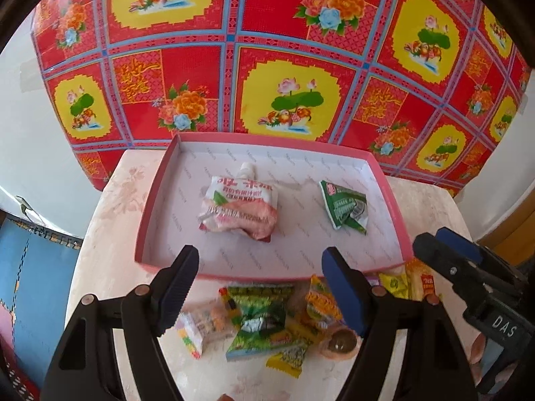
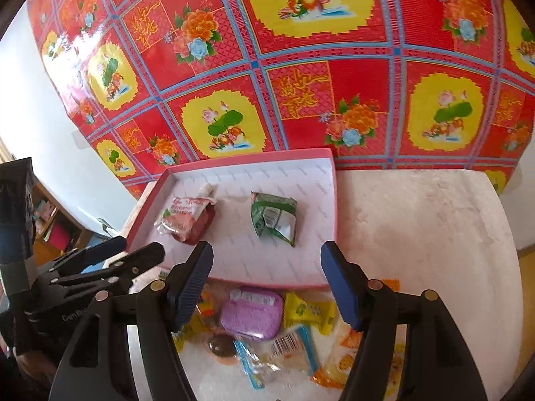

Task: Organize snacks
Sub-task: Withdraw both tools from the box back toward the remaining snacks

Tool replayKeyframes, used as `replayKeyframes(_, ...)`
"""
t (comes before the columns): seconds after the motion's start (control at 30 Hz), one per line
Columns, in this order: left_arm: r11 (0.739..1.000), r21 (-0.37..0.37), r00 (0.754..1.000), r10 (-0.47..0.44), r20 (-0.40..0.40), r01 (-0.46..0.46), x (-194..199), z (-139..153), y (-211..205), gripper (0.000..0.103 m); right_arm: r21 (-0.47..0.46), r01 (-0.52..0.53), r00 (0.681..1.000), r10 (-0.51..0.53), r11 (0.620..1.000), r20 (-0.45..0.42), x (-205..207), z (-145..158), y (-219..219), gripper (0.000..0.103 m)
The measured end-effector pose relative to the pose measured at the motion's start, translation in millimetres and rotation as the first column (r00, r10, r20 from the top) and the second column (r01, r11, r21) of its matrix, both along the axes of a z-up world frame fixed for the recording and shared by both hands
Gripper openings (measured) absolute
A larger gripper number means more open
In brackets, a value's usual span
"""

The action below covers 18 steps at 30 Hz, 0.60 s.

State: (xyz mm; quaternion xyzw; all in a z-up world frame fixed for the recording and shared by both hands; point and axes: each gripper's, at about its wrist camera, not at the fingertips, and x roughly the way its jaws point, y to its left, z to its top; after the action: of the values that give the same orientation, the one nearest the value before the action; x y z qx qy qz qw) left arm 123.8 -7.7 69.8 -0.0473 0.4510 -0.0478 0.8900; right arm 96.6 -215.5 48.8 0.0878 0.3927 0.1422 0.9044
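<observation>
A pink-rimmed box lid with a white inside lies on the table. In it are a red-and-white spouted pouch and a green packet. A pile of loose snacks lies in front of it: a green packet, a yellow packet, a purple case, a yellow packet. My left gripper is open and empty above the pile. My right gripper is open and empty above the purple case.
A red floral patterned sheet hangs behind the table. The pale tabletop extends right of the lid. The right gripper shows at the right of the left wrist view; the left gripper at the left of the right wrist view.
</observation>
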Motion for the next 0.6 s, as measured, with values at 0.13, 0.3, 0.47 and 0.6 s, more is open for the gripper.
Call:
replayKeyframes(0.13,1.000,0.015,1.000,0.007,-0.004,-0.007,-8.4,-2.0,2.4,0.080,-0.005,0.003,1.000,-0.003,1.000,-0.002,-8.4,-3.9,-7.5,0.069)
replayKeyframes(0.3,1.000,0.019,1.000,0.017,-0.019,-0.016,-17.5,-7.4,6.8,0.080,-0.026,0.014,1.000,-0.014,1.000,-0.009,-17.3,-8.1,-17.0,0.069)
replayKeyframes(0.47,1.000,0.019,0.999,0.011,-0.033,-0.011,-26.2,-13.2,7.6,0.080,-0.054,0.014,1.000,-0.015,0.998,-0.019,-29.3,-14.5,-22.1,0.069)
replayKeyframes(0.6,1.000,0.013,0.999,-0.001,-0.048,0.001,-32.4,-18.9,7.3,0.080,-0.069,0.009,0.999,-0.011,0.998,-0.038,-38.4,-24.4,-24.8,0.069)
